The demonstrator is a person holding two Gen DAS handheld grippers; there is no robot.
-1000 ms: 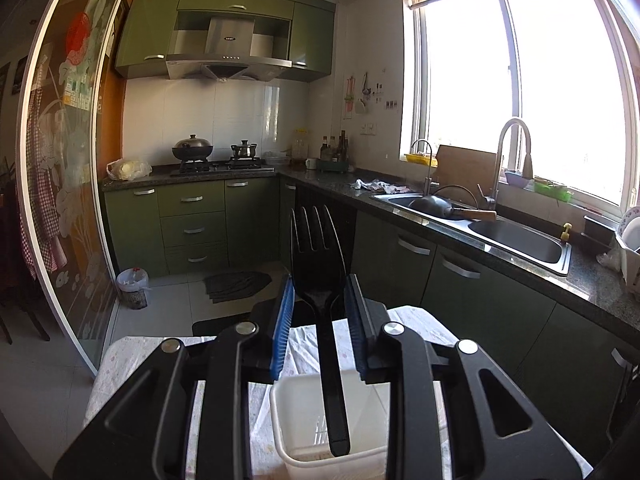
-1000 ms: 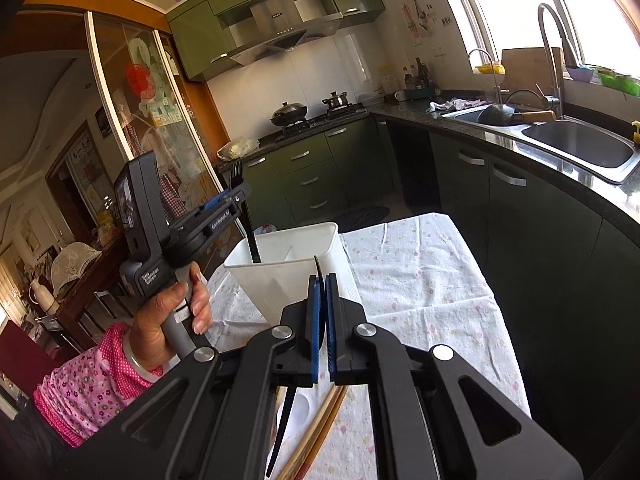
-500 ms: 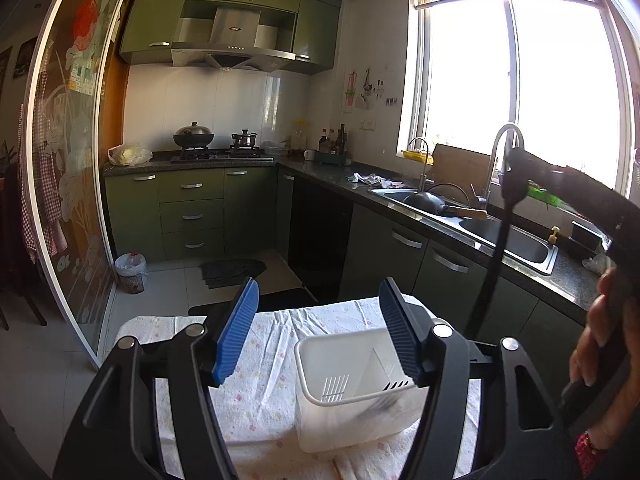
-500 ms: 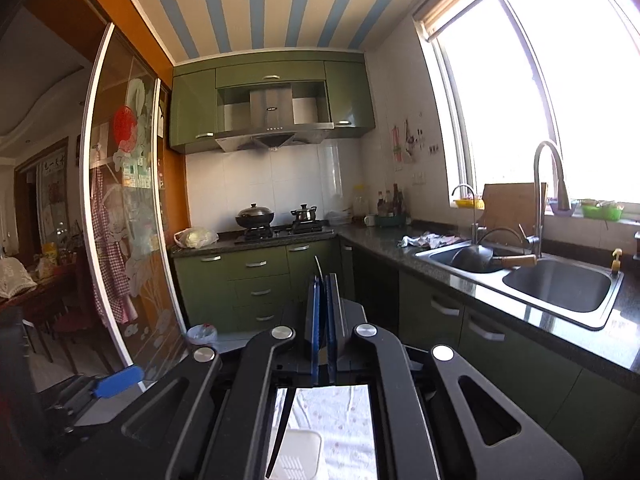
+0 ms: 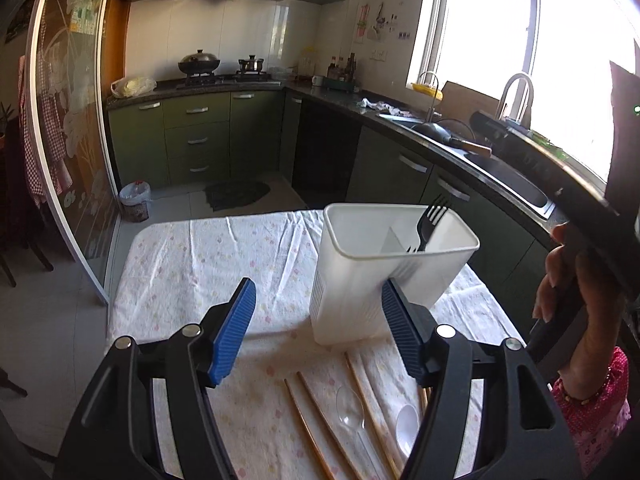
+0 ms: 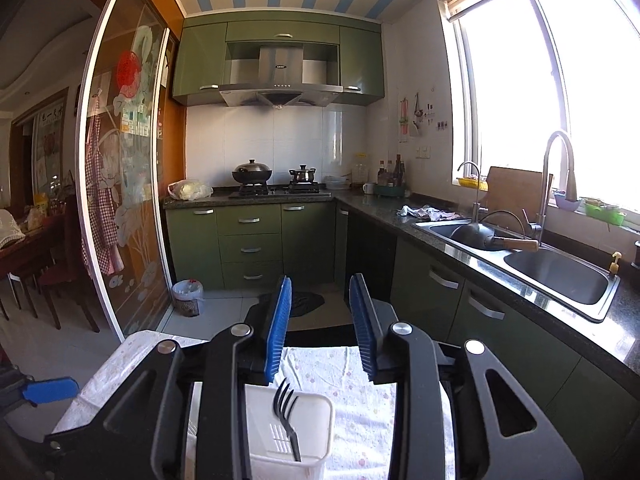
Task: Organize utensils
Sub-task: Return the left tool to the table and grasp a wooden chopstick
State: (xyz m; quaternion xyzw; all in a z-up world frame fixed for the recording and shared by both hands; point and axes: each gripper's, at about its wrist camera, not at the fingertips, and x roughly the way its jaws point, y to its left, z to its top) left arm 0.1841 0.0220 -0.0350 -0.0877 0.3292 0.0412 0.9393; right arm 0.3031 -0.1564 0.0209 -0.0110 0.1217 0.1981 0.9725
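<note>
While both jaws gape empty, right opening, fork (image 6: 286,420) stands tines-up in holder (image 5: 352,280).

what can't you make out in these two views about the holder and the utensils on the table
- Left wrist view: chopsticks and white spoon run under the left gripper; their count is unclear.
- Right wrist view: right gripper, jaws opening and empty, covers the holder; the fork's compartment is unclear.
</note>
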